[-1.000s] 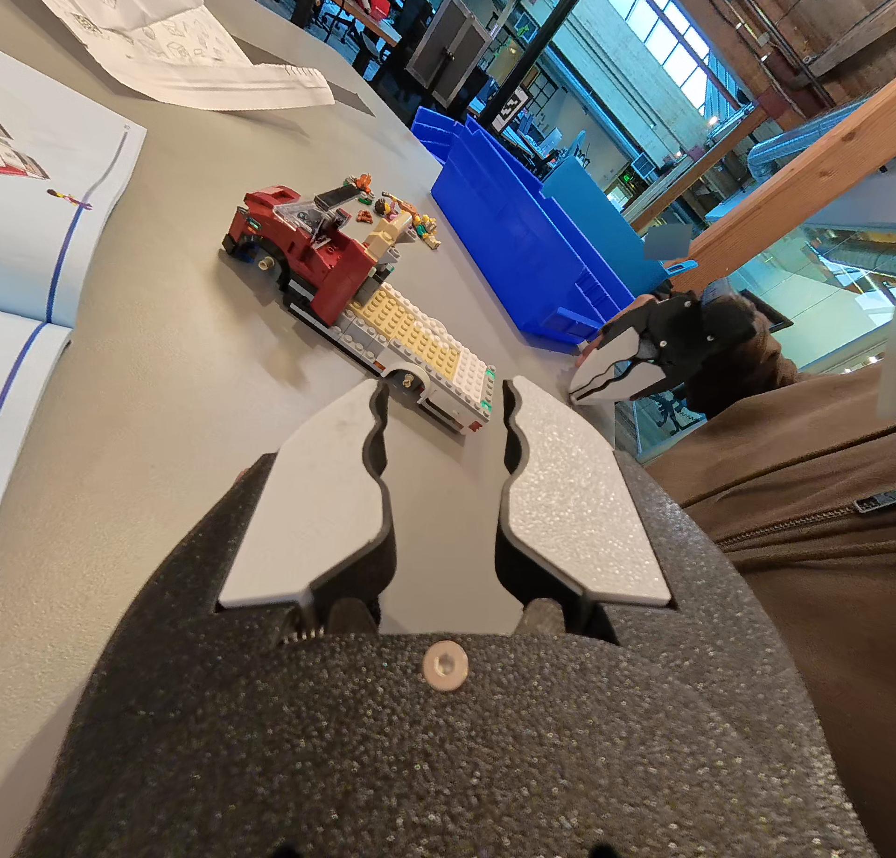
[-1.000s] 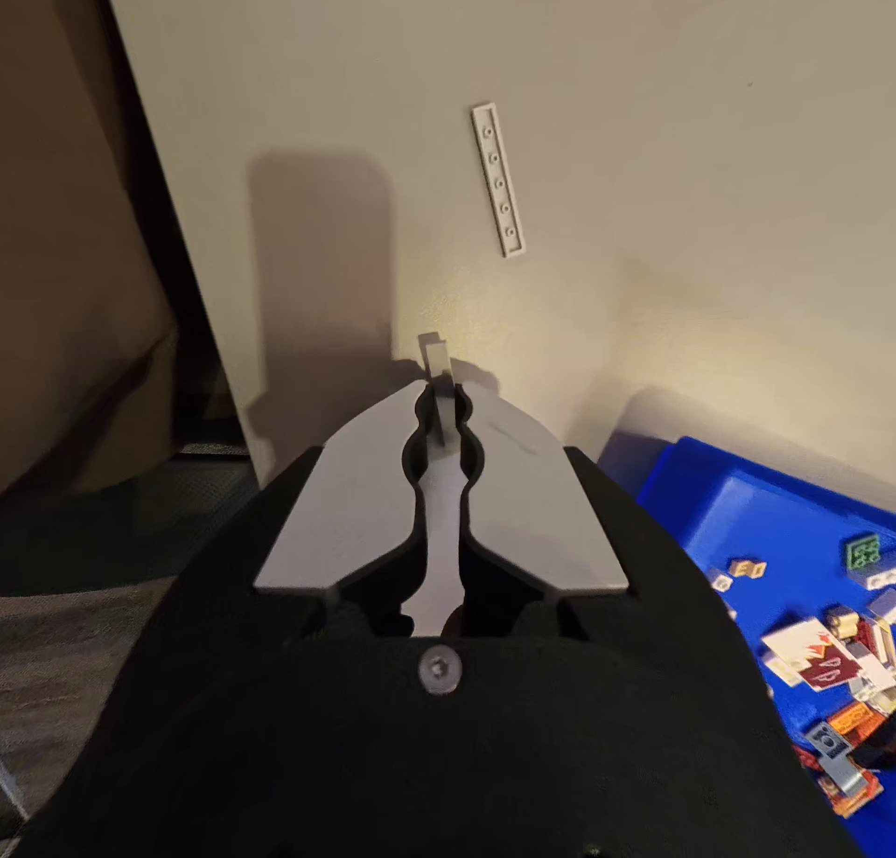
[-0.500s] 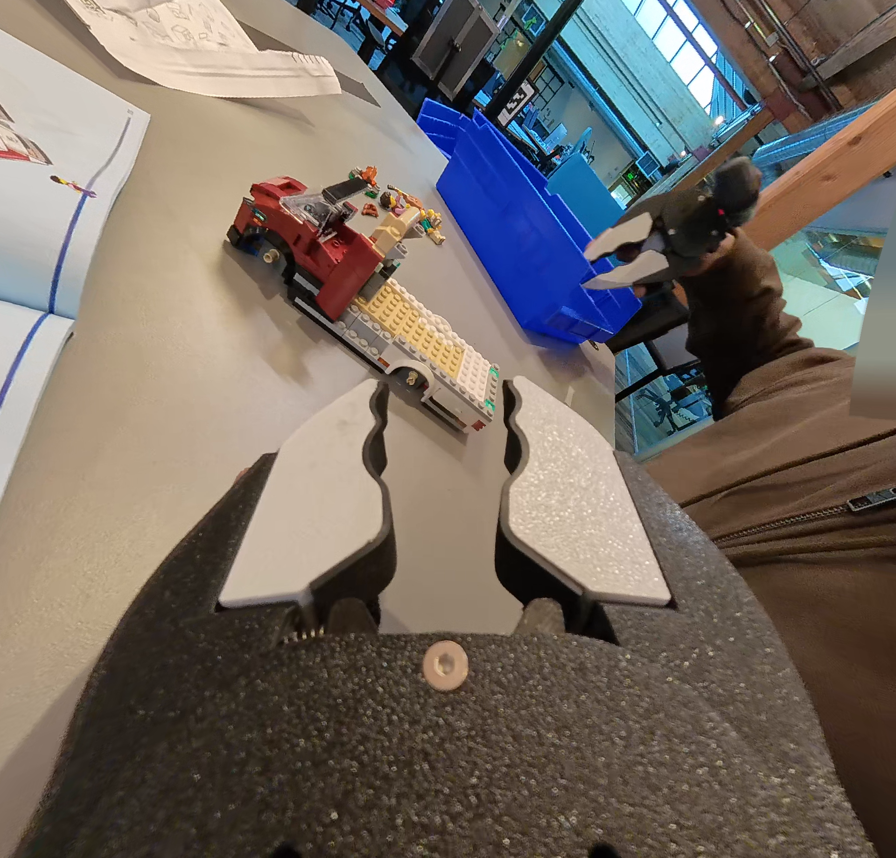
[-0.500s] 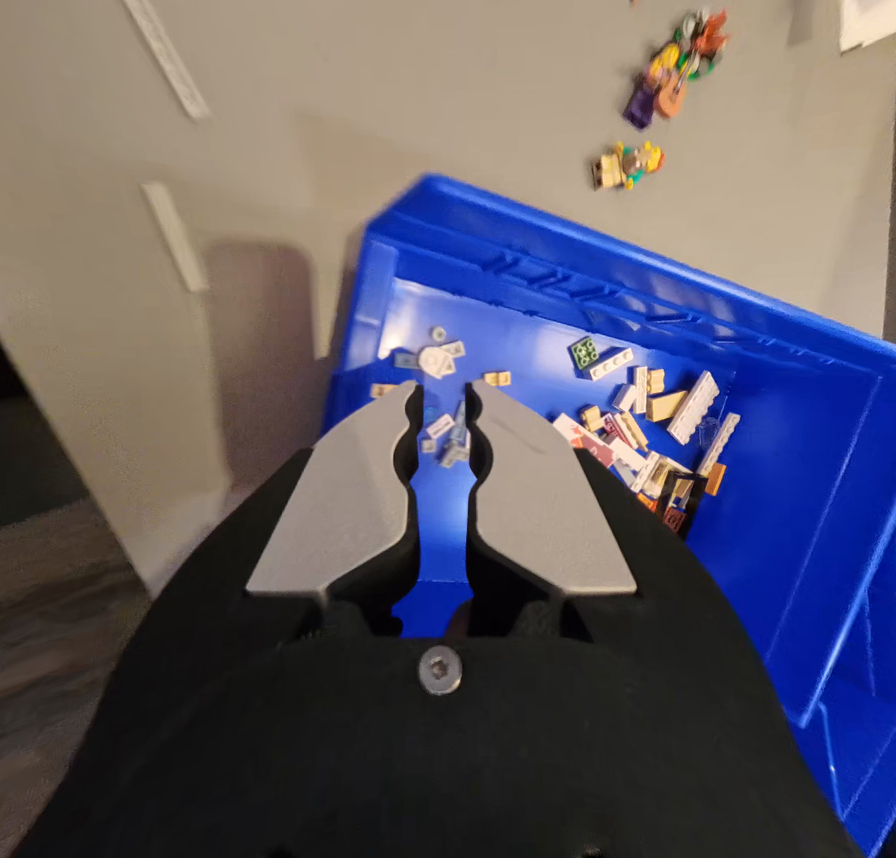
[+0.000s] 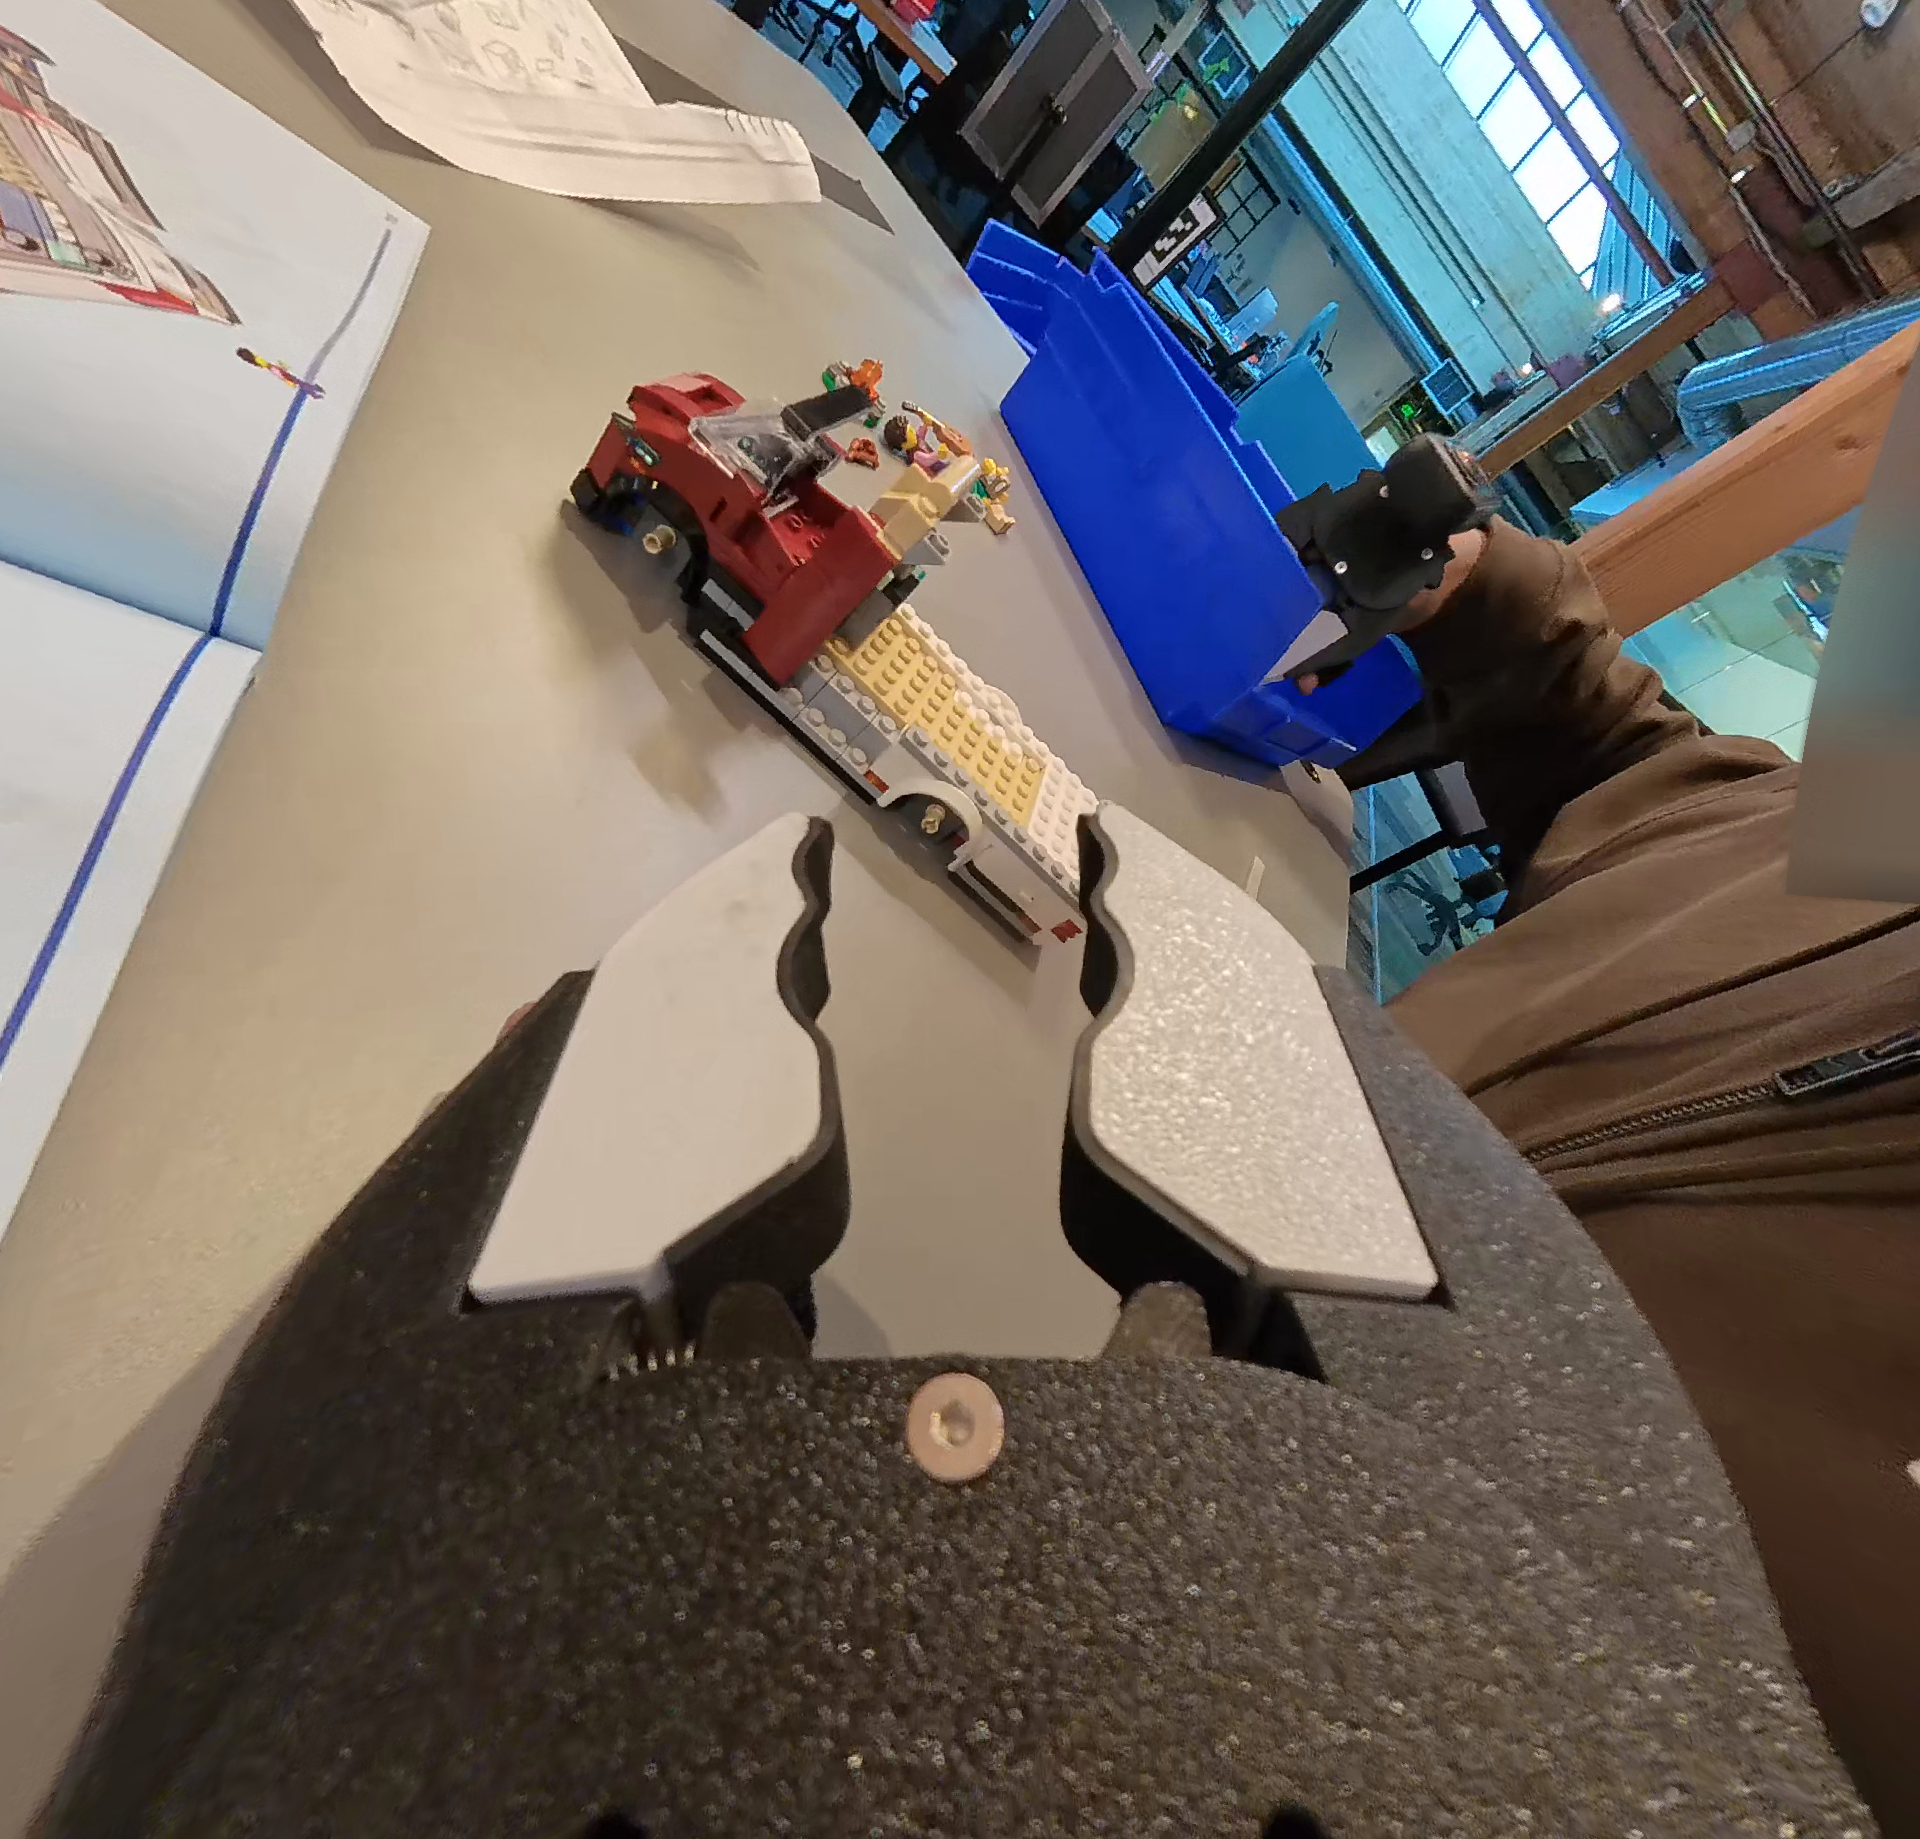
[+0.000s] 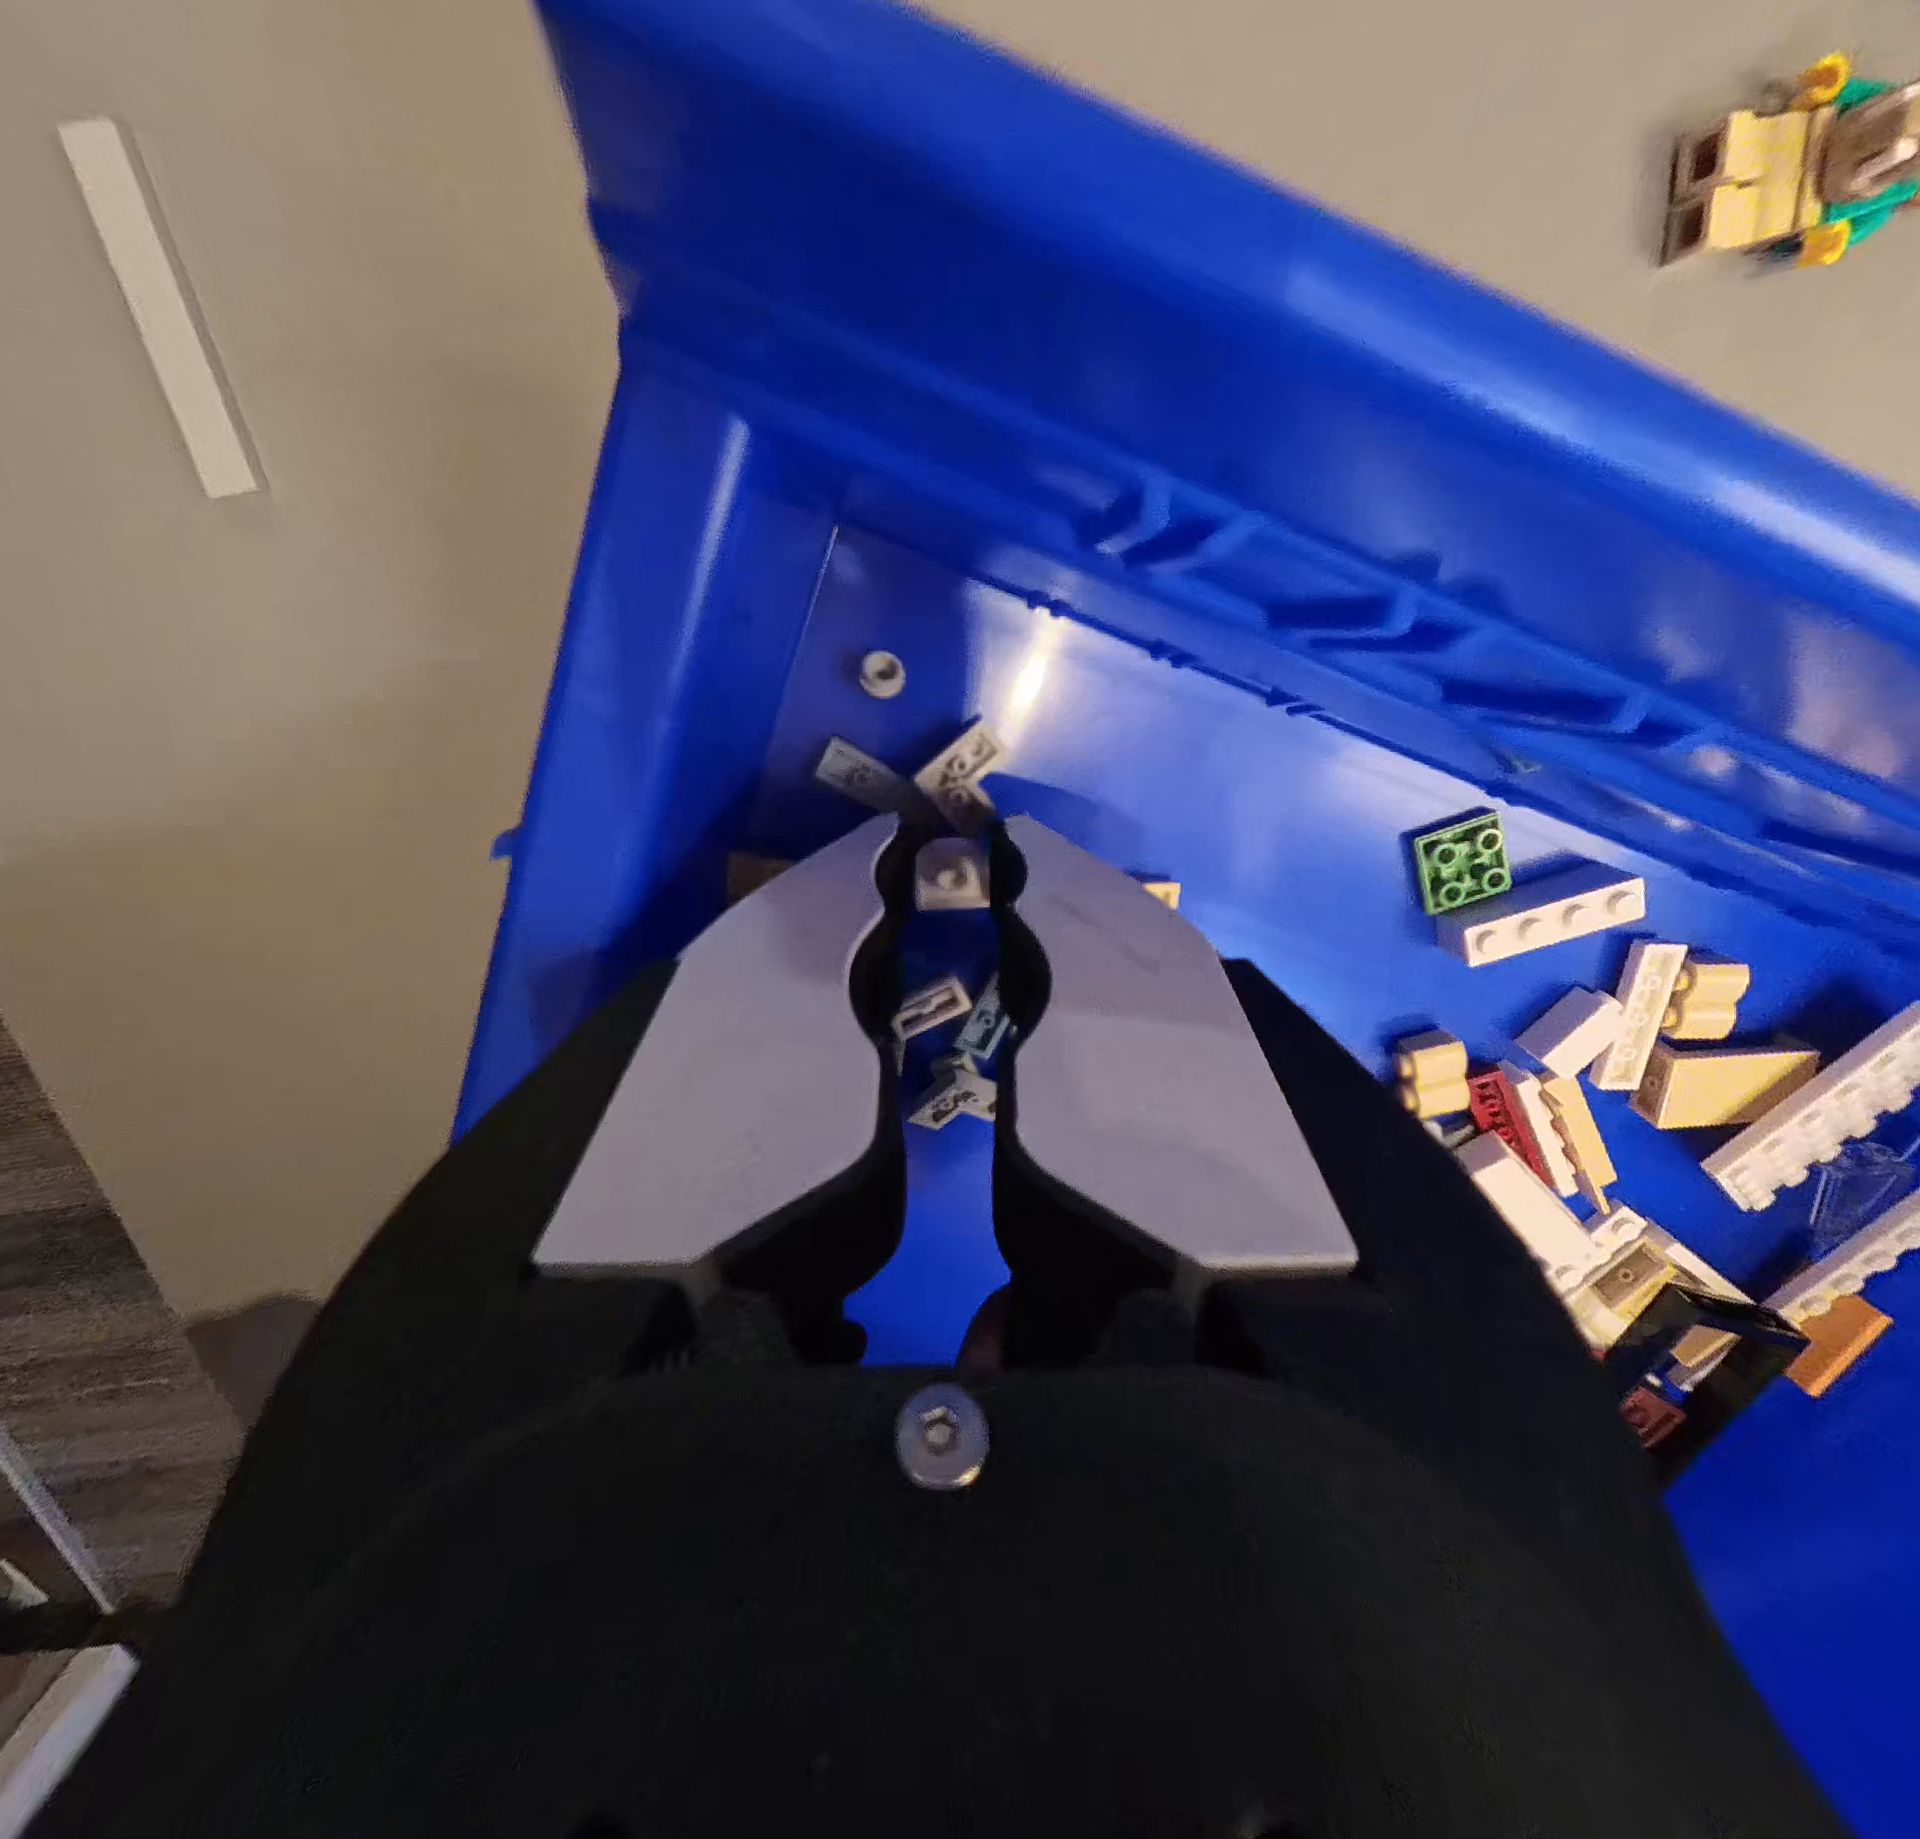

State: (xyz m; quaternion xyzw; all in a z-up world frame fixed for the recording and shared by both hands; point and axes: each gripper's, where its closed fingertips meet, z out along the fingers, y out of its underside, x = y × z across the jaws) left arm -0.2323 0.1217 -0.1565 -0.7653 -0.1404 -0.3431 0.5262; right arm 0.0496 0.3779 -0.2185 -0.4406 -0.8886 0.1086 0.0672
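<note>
My left gripper (image 5: 951, 833) is open and empty, low over the grey table (image 5: 416, 750), just short of the rear end of a brick truck (image 5: 831, 626) with a dark red cab and a tan and white bed. My right gripper (image 6: 948, 844) reaches down into the left corner of a blue bin (image 6: 1039, 283). Its jaws stand narrowly apart. A small light grey square plate (image 6: 948, 875) sits between its fingertips, among other small grey pieces. The left wrist view shows the right gripper (image 5: 1320, 646) dipping into the bin (image 5: 1143, 522).
Loose bricks (image 6: 1558, 1041) lie in the bin's right part, with a green plate (image 6: 1460, 859). A white strip (image 6: 156, 303) and a minifigure (image 6: 1787, 168) lie on the table. An open booklet (image 5: 125, 439) and a paper sheet (image 5: 520, 54) lie at left. A brown-sleeved arm (image 5: 1558, 667) is at right. The gap from one gripper's tips to the other's is roughly 40 cm.
My right gripper let go of a thin grey piece at the table's edge, swung over the blue bin and dropped into its corner, jaws narrowing a little. My left gripper barely moved.
</note>
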